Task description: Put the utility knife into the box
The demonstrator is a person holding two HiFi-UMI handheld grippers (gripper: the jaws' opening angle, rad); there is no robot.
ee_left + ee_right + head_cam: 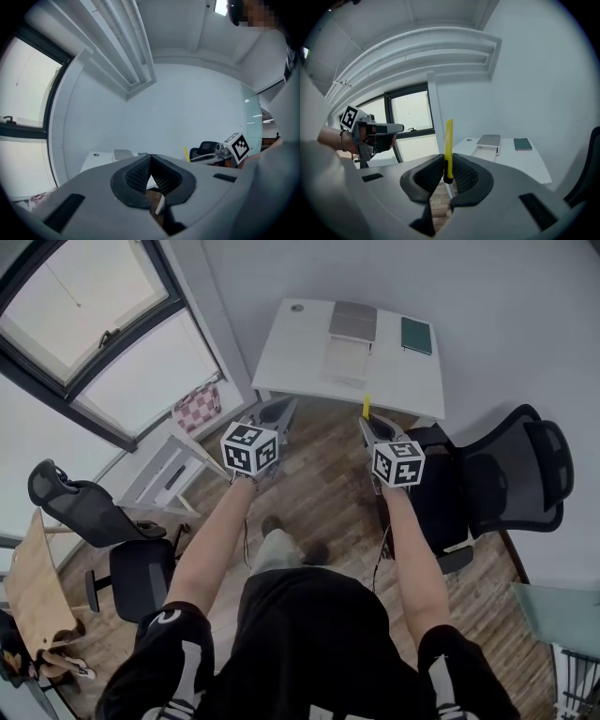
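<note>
Right gripper [447, 172] is clamped tight on the yellow utility knife [448, 140], which sticks up out of the jaws, held in the air short of the white table [281, 357]. Left gripper [150, 164] has its jaws pinched together on nothing. The box [347, 343] sits open on the table, well apart from the knife, with a green notebook [417, 335] near it. A black office chair [511, 470] crowds the right arm, and there's wooden floor [319, 493] before the table
</note>
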